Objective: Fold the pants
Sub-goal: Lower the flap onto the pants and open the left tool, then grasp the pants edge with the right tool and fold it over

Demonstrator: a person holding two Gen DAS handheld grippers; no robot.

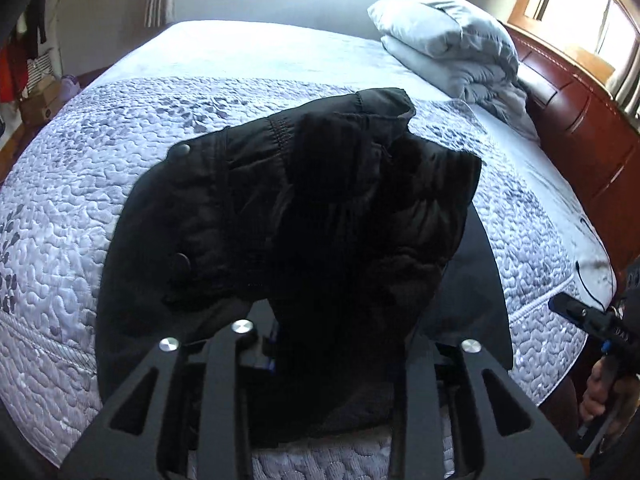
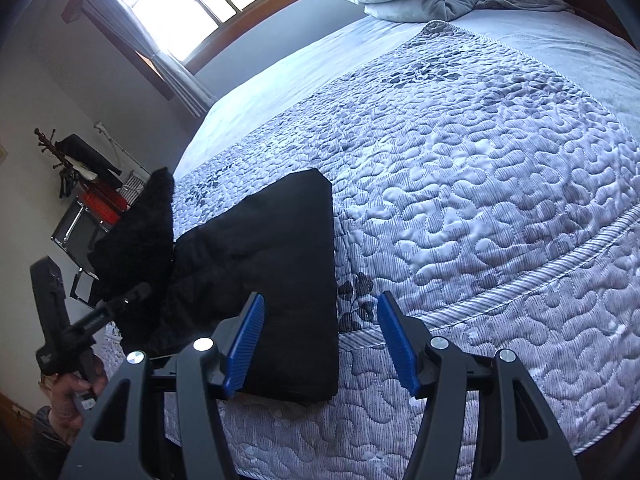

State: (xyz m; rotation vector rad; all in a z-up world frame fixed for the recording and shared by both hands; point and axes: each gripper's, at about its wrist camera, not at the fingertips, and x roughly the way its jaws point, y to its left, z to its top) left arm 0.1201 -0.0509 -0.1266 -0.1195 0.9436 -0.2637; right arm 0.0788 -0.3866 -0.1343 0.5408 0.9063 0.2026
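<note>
Black padded pants (image 1: 320,200) lie folded on the quilted bed (image 1: 120,160). One thick bunch of them rises right in front of my left gripper (image 1: 344,344). That cloth fills the gap between the jaws and hides the pads, so the grip is unclear. In the right wrist view the folded pants (image 2: 272,260) lie flat, with a fuzzy-lined part (image 2: 140,232) standing up at the left gripper (image 2: 136,292). My right gripper (image 2: 320,344) hovers open over the pants' right edge, with its blue pads (image 2: 244,344) apart. It also shows as the right gripper (image 1: 576,312) at the bed's edge.
A grey duvet and pillows (image 1: 448,48) are piled at the head of the bed by a red-brown wooden headboard (image 1: 580,120). A coat stand, boxes and a chair (image 2: 92,200) stand by the wall past the bed's edge. A hand (image 2: 72,396) holds the left gripper.
</note>
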